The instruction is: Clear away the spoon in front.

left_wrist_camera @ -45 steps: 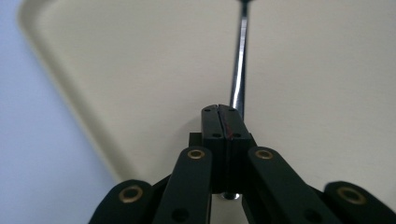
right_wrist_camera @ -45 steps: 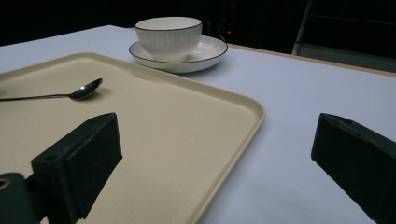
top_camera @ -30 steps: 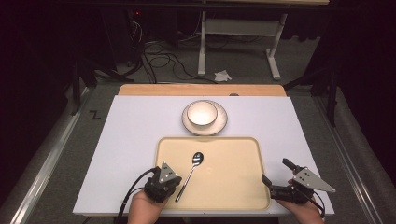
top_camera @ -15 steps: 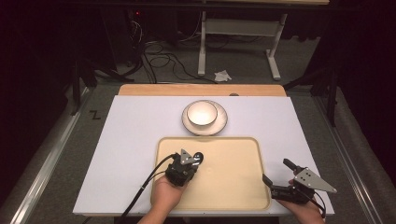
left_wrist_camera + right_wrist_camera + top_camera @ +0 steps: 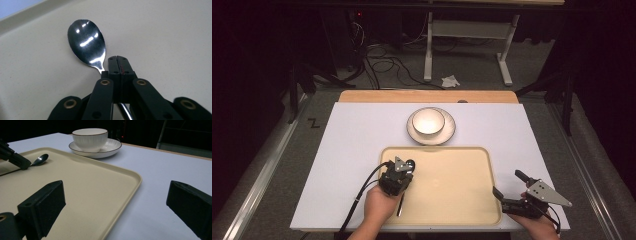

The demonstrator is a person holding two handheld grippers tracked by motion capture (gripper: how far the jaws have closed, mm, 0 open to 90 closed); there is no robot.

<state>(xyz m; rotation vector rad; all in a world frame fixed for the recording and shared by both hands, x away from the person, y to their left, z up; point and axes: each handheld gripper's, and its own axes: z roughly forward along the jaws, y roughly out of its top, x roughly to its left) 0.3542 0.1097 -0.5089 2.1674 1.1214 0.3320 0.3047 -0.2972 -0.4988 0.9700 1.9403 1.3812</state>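
Shut tongs [image 5: 118, 60] just beside spoon [image 5: 86, 42] on tray [image 5: 162, 37]

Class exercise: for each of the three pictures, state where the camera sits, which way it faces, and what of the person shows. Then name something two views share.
High view: above the person's side, facing forward and down on the table; both hands, left tool, right tool.
Left gripper view: rides the left tool, looking down at the spoon on the tray; jaws together over the handle.
Right gripper view: rides the right tool, facing level across the tray towards bowl and saucer; jaws apart.
Shared: spoon and tray.
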